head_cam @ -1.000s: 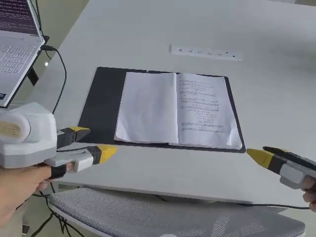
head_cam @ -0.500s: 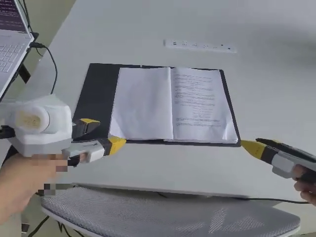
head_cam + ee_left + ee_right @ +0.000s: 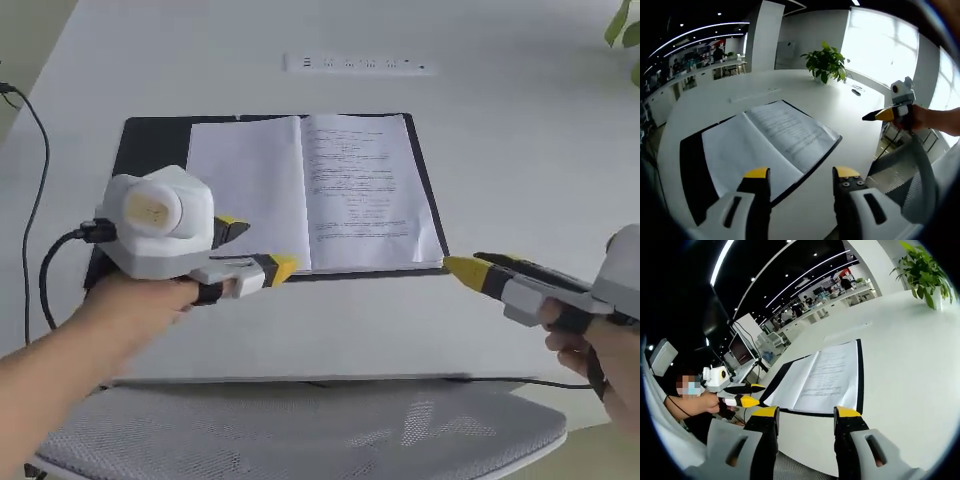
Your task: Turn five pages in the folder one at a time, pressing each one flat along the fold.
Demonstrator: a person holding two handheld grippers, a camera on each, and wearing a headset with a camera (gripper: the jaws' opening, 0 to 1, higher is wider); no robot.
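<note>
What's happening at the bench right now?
A person holds a gripper in each hand at the near edge of an open black folder lying flat on the white table. The left gripper hovers by the blank left page, the right gripper just off the corner of the printed right page. Both are open and hold nothing; no page is lifted.

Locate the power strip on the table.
In the head view the power strip lies at the top centre, beyond the far edge of the open folder.
</note>
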